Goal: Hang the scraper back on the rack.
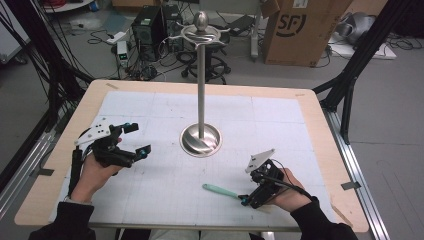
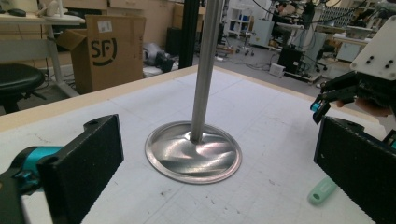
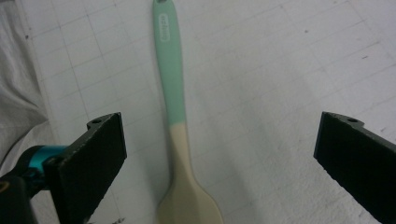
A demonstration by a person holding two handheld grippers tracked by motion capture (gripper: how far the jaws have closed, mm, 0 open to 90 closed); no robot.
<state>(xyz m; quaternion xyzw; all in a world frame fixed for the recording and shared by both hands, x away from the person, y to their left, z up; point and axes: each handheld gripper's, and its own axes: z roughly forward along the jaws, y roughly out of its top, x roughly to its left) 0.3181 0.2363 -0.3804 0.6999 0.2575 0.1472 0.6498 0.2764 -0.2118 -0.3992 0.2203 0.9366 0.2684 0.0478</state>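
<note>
A spatula with a mint-green handle and a cream blade lies flat on the white gridded mat, near the front right; its handle shows in the high view. My right gripper hovers over its blade end, open, jaws wide on either side without touching it. A tall steel stand with a round base rises from the middle of the mat. My left gripper sits at the left, open and empty, pointed at the stand's base.
The stand's top carries curved hooks. Behind the table are a cardboard box, computer cases and cables on the floor. The wooden table edge borders the mat on the right.
</note>
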